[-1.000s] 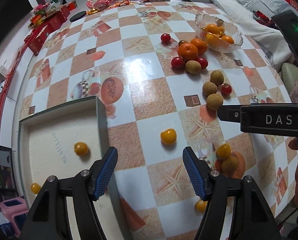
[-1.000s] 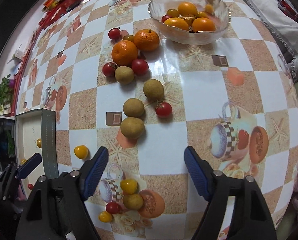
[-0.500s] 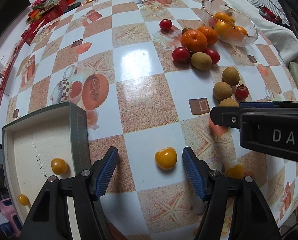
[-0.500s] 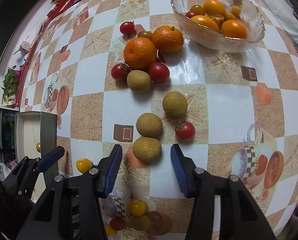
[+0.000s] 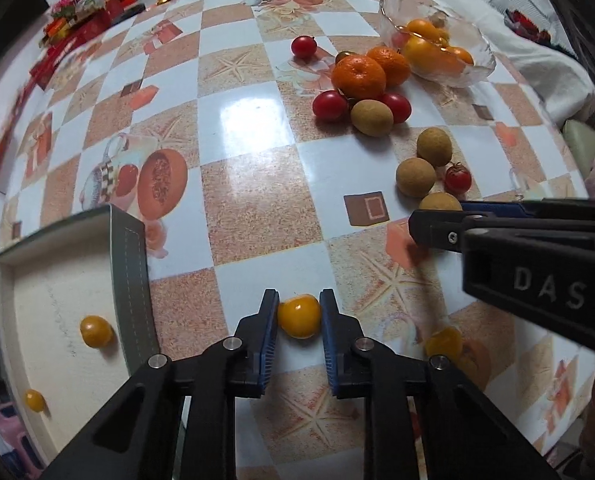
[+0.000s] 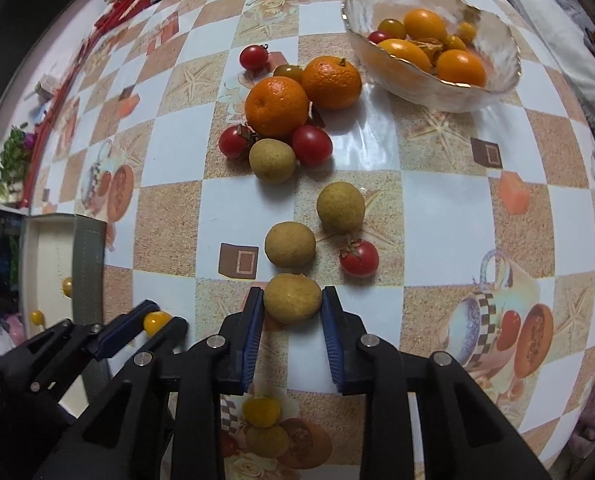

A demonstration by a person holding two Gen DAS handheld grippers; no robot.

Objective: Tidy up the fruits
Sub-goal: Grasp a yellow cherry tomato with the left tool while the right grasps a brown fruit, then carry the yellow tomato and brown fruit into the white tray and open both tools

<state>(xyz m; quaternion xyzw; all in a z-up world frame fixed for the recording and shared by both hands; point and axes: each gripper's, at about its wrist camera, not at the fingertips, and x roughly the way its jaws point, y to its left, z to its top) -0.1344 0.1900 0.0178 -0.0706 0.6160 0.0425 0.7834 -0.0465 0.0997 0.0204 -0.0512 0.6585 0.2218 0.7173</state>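
The left tool [image 5: 299, 322] is gripping a yellow tomato [image 5: 299, 316] on the surface [image 5: 257, 200]. The right tool [image 6: 292, 312] is closing around a brown longan [image 6: 292, 298], pads touching it.

Surface: a table [image 6: 437, 208] under glossy checkered orange-and-white oilcloth carried everything.
Far side: a clear glass bowl [image 6: 493, 80] of fruit stood there.
Middle: two oranges [image 6: 277, 106], red cherry tomatoes [image 6: 359, 258] and tan round longans [image 6: 289, 244] lay loose.
Left edge: a shallow cream-lined box [image 5: 131, 280] sat.
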